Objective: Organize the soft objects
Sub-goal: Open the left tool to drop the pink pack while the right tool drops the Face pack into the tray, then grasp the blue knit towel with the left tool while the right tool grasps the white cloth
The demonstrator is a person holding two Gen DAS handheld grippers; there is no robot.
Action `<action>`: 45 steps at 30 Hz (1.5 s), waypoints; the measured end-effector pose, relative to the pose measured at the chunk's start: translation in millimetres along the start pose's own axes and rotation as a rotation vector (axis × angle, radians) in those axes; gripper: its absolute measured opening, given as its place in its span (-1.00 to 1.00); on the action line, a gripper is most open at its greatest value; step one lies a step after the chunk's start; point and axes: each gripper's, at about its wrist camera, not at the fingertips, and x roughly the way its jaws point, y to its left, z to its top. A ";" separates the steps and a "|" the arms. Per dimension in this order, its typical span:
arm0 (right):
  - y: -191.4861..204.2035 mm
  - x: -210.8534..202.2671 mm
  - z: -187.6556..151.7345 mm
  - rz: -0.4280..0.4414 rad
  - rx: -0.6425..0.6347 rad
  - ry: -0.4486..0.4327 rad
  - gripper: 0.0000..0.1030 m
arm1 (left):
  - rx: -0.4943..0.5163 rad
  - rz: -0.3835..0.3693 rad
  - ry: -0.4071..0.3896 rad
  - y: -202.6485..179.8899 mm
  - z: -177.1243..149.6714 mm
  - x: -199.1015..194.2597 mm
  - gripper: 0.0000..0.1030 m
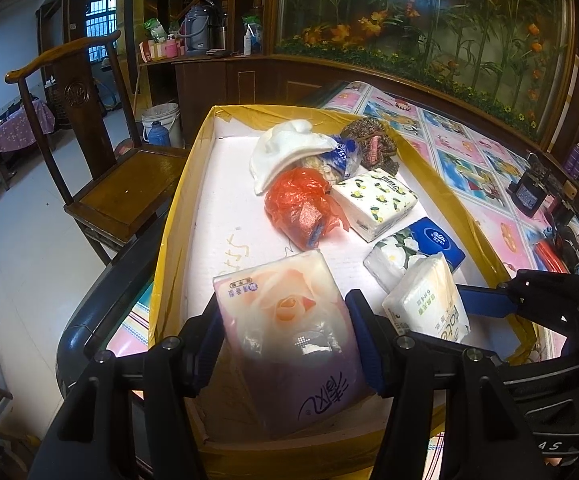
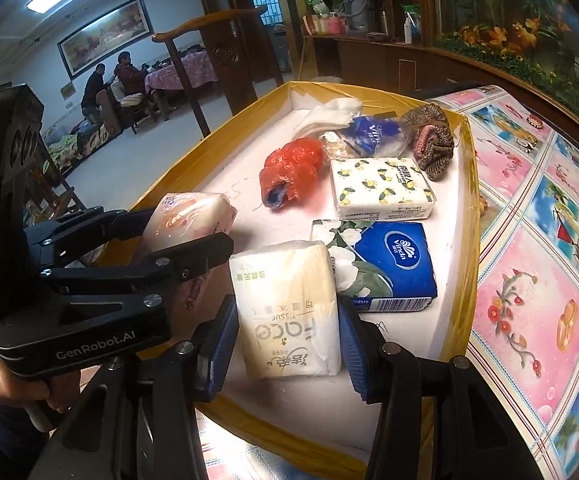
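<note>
Pink-rose tissue pack point(image 1: 285, 332) clamped by left gripper point(image 1: 285, 344) fingers; white "face" pack point(image 2: 289, 308) clamped by right gripper point(image 2: 289, 344) (both over yellow-edged tray point(image 1: 177, 208)).

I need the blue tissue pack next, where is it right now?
The blue tissue pack lies in the tray, right of centre in the right wrist view, just behind the white pack and in front of the lemon pack.

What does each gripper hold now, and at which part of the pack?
The left gripper clamps the pink rose-printed tissue pack across its long sides. The right gripper clamps the cream-white "Face" tissue pack across its two sides.
</note>
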 end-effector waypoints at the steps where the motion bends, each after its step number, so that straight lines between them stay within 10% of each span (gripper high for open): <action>1: 0.3 -0.5 -0.6 0.003 0.002 -0.001 0.05 | -0.001 -0.001 -0.001 -0.1 0.0 -0.1 0.16; 25: -41.9 -59.6 -6.8 0.066 0.170 -0.127 0.31 | 0.004 -0.067 -0.049 -17.7 4.5 -21.4 0.32; 45: -176.8 -165.9 -82.5 -0.090 0.489 -0.262 0.44 | 0.244 -0.362 -0.004 -165.2 -18.8 -29.9 0.33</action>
